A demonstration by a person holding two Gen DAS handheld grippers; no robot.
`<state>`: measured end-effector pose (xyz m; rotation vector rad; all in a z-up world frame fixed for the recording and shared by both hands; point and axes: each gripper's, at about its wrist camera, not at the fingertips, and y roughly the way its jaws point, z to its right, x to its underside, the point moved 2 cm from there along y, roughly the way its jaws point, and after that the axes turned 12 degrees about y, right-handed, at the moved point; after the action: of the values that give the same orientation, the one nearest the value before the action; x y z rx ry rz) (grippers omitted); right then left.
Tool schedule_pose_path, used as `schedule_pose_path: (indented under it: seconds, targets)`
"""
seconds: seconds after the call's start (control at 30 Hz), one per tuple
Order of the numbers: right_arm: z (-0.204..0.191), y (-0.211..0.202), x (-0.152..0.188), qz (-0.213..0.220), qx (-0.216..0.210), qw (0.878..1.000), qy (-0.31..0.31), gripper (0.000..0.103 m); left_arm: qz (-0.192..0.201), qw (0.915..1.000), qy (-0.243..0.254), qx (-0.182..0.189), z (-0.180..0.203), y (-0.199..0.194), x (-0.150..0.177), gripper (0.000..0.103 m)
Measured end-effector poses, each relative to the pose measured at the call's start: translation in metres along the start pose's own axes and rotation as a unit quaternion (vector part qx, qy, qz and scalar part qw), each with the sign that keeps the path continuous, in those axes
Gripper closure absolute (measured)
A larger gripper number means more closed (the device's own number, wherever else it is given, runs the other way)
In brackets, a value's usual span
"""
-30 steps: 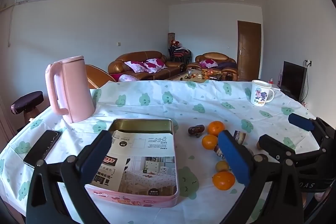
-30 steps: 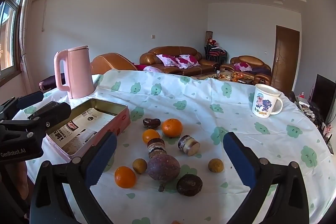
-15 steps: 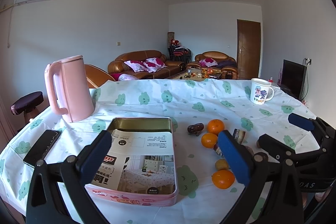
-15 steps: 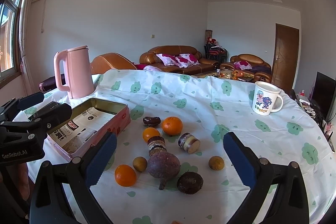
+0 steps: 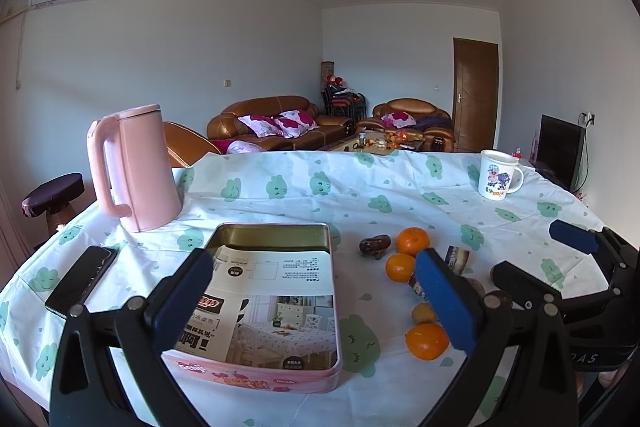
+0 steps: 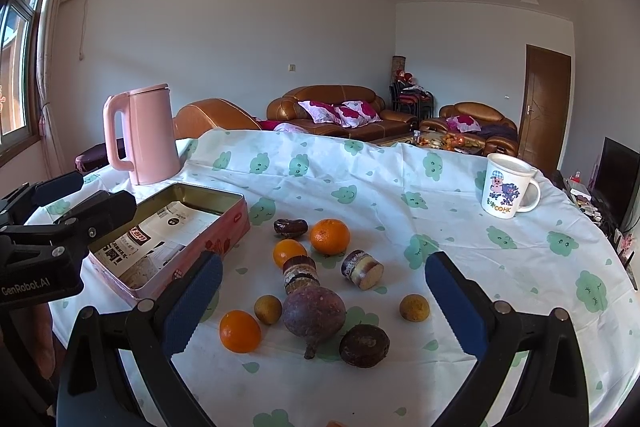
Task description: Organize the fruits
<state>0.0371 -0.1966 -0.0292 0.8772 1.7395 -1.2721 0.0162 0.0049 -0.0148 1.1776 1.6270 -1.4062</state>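
On the tablecloth (image 6: pixel 400 195): a loose cluster of fruit lies just right of the pink tin, none of it in the tin.
Oranges: three, one at the near edge (image 6: pixel 240 331), a second further back (image 6: pixel 289 252), and the biggest (image 6: pixel 330 235) just behind and right of that one.
Purple fruit (image 6: pixel 314 313): large, round, its stem pointing towards the near edge, in the middle of the cluster.
Dark round fruit (image 6: pixel 364 345): just right of the purple one, close to touching it.
Small brownish fruits: one (image 6: pixel 267 309) between the near orange and the purple fruit, another (image 6: pixel 414 307) off alone to the right.
Cut stalk pieces: one (image 6: pixel 300 274) upright behind the purple fruit, one (image 6: pixel 362 269) tipped on its side beside it.
Dark date-like piece (image 6: pixel 291 227): furthest back, next to the biggest orange.
Tin (image 5: pixel 335 307): open, shallow, lined with a printed paper sheet (image 5: pixel 272 283); no fruit inside.
Right gripper (image 6: pixel 324 301): jaws spread wide, gripping nothing, poised over the near side of the cluster with the purple fruit framed between its blue pads.
Left gripper (image 5: pixel 314 301): also gaping, nothing in it, held over the tin's near right corner.
Kettle (image 5: pixel 134 167): pink, standing behind the tin to the left.
Phone (image 5: pixel 82 281): flat, left of the tin.
Mug (image 6: pixel 508 191): white, cartoon print, far right, well apart from the fruit.
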Motion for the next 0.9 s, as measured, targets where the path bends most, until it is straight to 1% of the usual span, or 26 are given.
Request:
schedule_pose_path:
  seconds: [0.57,0.9]
  targets:
    - [-0.0038,0.0042,0.0063,-0.009,0.001,1.000,-0.007,0.001,-0.001,1.0000,0.000,0.001,-0.0003,0.0010,0.0013,0.000]
    - [-0.0013,0.0068,0.0078,-0.011,0.004,1.000,-0.006,0.001,-0.005,1.0000,0.002,0.000,0.0003,0.0045,0.0073,0.000]
